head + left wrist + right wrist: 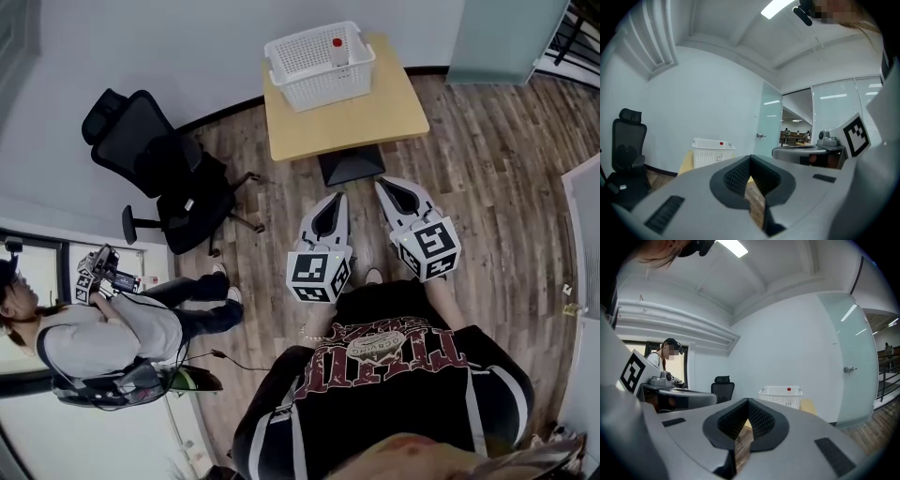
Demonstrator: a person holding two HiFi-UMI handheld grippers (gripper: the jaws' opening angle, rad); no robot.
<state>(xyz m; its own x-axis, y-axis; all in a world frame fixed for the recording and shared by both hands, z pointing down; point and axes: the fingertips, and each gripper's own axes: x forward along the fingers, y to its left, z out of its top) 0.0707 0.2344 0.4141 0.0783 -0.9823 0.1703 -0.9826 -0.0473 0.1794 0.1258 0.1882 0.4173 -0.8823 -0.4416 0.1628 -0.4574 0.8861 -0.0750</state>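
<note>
- The left claw [338, 196] is pressed together at its tips and holds nothing. Only the brown wooden plank floor [487, 169] shows through the gap behind the tips.
- The right claw [379, 184] is also closed and empty. It is just beside the left one, and both are held above the floor.
- Ahead of both, well apart from them, stands a small square light-wood surface [356, 122].
- A white perforated plastic basket [314, 66] sits at the surface's far end, near the wall, with a red-capped bottle [337, 49] inside.
- A black office chair [159, 173] stands to the left of the surface.
- A second person [103, 328] is at the lower left of the head view.
</note>
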